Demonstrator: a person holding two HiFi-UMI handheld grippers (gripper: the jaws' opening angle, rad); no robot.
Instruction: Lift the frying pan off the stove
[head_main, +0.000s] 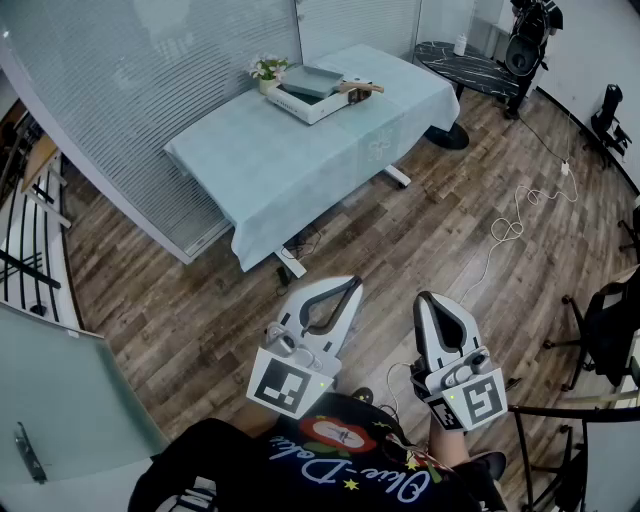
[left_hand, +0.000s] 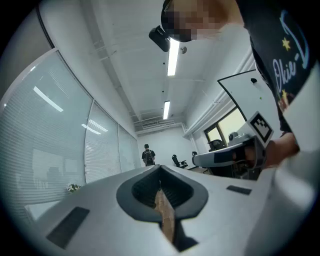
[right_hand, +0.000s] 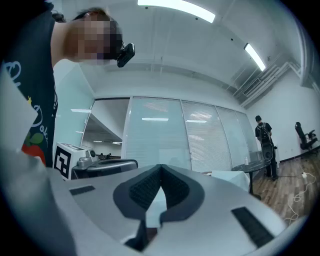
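Approach stage, before any contact. I hold the left gripper (head_main: 352, 284) and the right gripper (head_main: 422, 298) close to my body, each with its jaws together and nothing between them. The frying pan (head_main: 313, 80), apparently shallow and grey with a wooden handle, sits on the white stove (head_main: 303, 104) on the cloth-covered table (head_main: 260, 160), well apart from both. Next I judge: walk up, open one gripper, line it up on the handle.

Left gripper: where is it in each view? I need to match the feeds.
Head view: lower centre, left gripper, fingers shut.
Left gripper view: bottom centre, left gripper filling the foreground, fingers shut.
Right gripper view: left of centre, left gripper seen side on.
Shared landmark: the blinds wall, behind in all three.
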